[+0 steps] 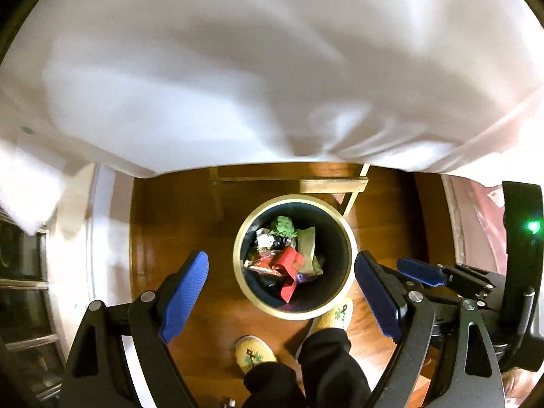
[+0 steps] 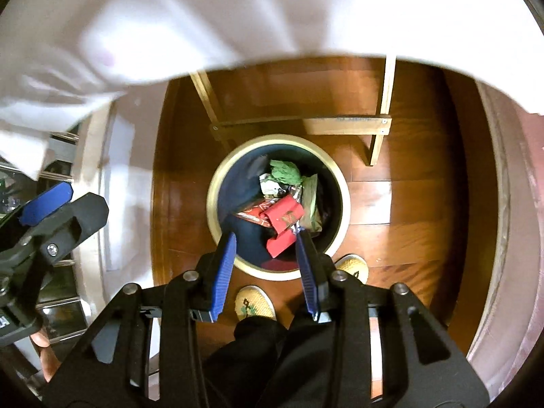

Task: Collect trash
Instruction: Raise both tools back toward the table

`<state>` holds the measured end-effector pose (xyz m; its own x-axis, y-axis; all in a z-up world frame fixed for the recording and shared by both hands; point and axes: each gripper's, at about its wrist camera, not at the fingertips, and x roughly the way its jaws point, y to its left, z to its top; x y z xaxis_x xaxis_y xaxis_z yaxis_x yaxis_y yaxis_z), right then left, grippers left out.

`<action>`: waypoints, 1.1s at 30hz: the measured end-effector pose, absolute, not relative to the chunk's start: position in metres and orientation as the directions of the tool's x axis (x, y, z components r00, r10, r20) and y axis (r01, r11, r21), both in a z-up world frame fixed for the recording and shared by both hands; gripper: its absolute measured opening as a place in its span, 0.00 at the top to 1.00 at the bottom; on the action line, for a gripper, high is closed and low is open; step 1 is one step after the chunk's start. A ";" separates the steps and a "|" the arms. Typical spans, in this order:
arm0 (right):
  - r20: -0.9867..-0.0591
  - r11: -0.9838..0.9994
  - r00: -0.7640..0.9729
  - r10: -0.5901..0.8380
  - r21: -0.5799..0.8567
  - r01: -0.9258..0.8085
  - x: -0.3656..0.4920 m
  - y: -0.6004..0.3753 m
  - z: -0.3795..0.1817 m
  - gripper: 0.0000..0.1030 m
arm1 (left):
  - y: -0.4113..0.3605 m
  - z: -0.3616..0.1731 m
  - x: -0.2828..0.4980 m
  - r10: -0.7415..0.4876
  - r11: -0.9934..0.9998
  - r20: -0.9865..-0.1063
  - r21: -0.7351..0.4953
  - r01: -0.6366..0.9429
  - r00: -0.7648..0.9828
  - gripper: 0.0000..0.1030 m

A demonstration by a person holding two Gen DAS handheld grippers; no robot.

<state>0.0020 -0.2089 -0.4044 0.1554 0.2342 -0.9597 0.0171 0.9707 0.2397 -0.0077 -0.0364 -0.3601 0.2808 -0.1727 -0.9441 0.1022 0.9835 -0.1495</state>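
Both tools hang above a round waste bin (image 1: 295, 256) on a glossy wooden floor (image 1: 190, 224). Left tool (image 1: 287, 280) has its two ribbed blue pads spread wide, one at 8 o'clock of the bin, one at 4 o'clock, with nothing between them. Right tool (image 2: 267, 238) holds its two blue pads partly apart, empty, tips over the bin's near rim at 6 o'clock.

The bin has a dark inner wall and a pale cream rim. The trash lies inside it, heaped toward 3 o'clock: one crumpled green paper (image 2: 285, 171) at 12 o'clock, one flat olive packet (image 2: 311, 193) at 3 o'clock, two stiff red cardboard pieces (image 2: 284, 217) in the middle, and a crinkled red-and-white wrapper (image 2: 250, 216) at 9 o'clock.

At 12 o'clock of the bin stands a pale wooden frame (image 2: 299, 123) with two legs and a crossbar, under a soft white cloth (image 1: 238, 68) draped over the bench. Two yellow knitted slippers (image 1: 255, 353) stand at 6 o'clock, below black trouser legs (image 1: 326, 357).
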 end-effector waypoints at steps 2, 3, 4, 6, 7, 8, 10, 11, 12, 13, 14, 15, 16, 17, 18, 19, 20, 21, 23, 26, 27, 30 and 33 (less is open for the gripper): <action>-0.956 0.969 0.169 0.239 0.246 0.022 -0.004 -0.209 -0.379 0.67 | -0.032 -0.338 -0.012 -0.173 0.983 -0.943 -0.149 0.106 0.285 0.14; -0.954 0.968 0.176 0.241 0.249 0.024 -0.006 -0.209 -0.368 0.68 | -0.030 -0.326 -0.014 -0.173 0.983 -0.941 -0.147 0.109 0.292 0.14; -0.953 0.967 0.183 0.243 0.252 0.026 -0.007 -0.209 -0.358 0.67 | -0.029 -0.311 -0.016 -0.178 0.982 -0.938 -0.150 0.116 0.297 0.14; -0.948 0.967 0.204 0.244 0.255 0.029 -0.013 -0.208 -0.328 0.68 | -0.027 -0.282 -0.021 -0.189 0.979 -0.932 -0.153 0.137 0.311 0.14; -0.946 0.967 0.214 0.242 0.254 0.030 -0.016 -0.208 -0.316 0.68 | -0.026 -0.265 -0.023 -0.187 0.978 -0.927 -0.145 0.149 0.326 0.14; -0.943 0.966 0.229 0.242 0.256 0.030 -0.019 -0.208 -0.297 0.68 | -0.025 -0.249 -0.026 -0.184 0.978 -0.922 -0.136 0.160 0.341 0.14; -0.936 0.966 0.258 0.241 0.257 0.028 -0.024 -0.208 -0.266 0.68 | -0.024 -0.217 -0.030 -0.181 0.976 -0.911 -0.121 0.180 0.371 0.14; -0.932 0.966 0.271 0.240 0.256 0.026 -0.026 -0.208 -0.251 0.67 | -0.023 -0.201 -0.032 -0.174 0.977 -0.904 -0.109 0.183 0.390 0.14; -0.927 0.966 0.286 0.241 0.258 0.024 -0.028 -0.208 -0.237 0.67 | -0.022 -0.185 -0.034 -0.167 0.977 -0.895 -0.095 0.188 0.413 0.14; -0.923 0.966 0.300 0.241 0.259 0.021 -0.030 -0.207 -0.225 0.68 | -0.021 -0.168 -0.036 -0.161 0.977 -0.885 -0.082 0.195 0.436 0.14; -0.918 0.966 0.317 0.239 0.257 0.018 -0.032 -0.207 -0.210 0.67 | -0.021 -0.152 -0.038 -0.157 0.977 -0.875 -0.071 0.200 0.458 0.14; -0.912 0.967 0.335 0.235 0.254 0.014 -0.034 -0.207 -0.193 0.67 | -0.020 -0.137 -0.039 -0.157 0.977 -0.865 -0.065 0.204 0.476 0.14; -0.907 0.967 0.351 0.234 0.254 0.010 -0.036 -0.206 -0.180 0.67 | -0.018 -0.121 -0.040 -0.164 0.976 -0.854 -0.066 0.209 0.494 0.14; -0.899 0.968 0.372 0.233 0.253 0.005 -0.039 -0.206 -0.163 0.67 | -0.017 -0.107 -0.041 -0.172 0.974 -0.846 -0.071 0.213 0.505 0.14; -0.893 0.968 0.386 0.231 0.251 0.001 -0.040 -0.206 -0.151 0.67 | -0.015 -0.095 -0.042 -0.182 0.973 -0.839 -0.078 0.218 0.513 0.14; -0.887 0.969 0.401 0.228 0.248 -0.002 -0.042 -0.206 -0.139 0.67 | -0.014 -0.082 -0.043 -0.191 0.972 -0.832 -0.084 0.222 0.522 0.14; -0.878 0.970 0.424 0.223 0.243 -0.006 -0.043 -0.205 -0.122 0.67 | -0.013 -0.070 -0.043 -0.198 0.971 -0.823 -0.089 0.223 0.532 0.14; -0.871 0.971 0.440 0.218 0.240 -0.007 -0.045 -0.204 -0.108 0.67 | -0.012 -0.061 -0.044 -0.205 0.970 -0.814 -0.093 0.226 0.543 0.14; -0.852 0.972 0.479 0.209 0.233 -0.010 -0.046 -0.204 -0.079 0.67 | -0.010 -0.042 -0.044 -0.219 0.967 -0.797 -0.099 0.235 0.562 0.14; -0.829 0.976 0.523 0.195 0.219 -0.017 -0.049 -0.201 -0.046 0.67 | -0.008 -0.012 -0.043 -0.244 0.961 -0.775 -0.111 0.255 0.582 0.14; -0.824 0.977 0.534 0.190 0.212 -0.020 -0.048 -0.200 -0.037 0.67 | -0.009 -0.002 -0.042 -0.246 0.960 -0.769 -0.111 0.256 0.590 0.14; -0.806 0.981 0.566 0.173 0.190 -0.029 -0.044 -0.197 -0.011 0.67 | -0.005 0.026 -0.038 -0.265 0.956 -0.744 -0.122 0.265 0.613 0.14; -0.791 0.984 0.591 0.160 0.175 -0.033 -0.038 -0.194 0.009 0.67 | -0.003 0.045 -0.029 -0.261 0.958 -0.726 -0.113 0.264 0.637 0.14</action>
<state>-0.0376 -0.1943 0.0094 0.5907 0.1600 -0.7909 -0.0327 0.9841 0.1747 -0.0291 -0.0029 0.0452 0.6366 -0.2608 -0.7258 0.2637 0.9580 -0.1130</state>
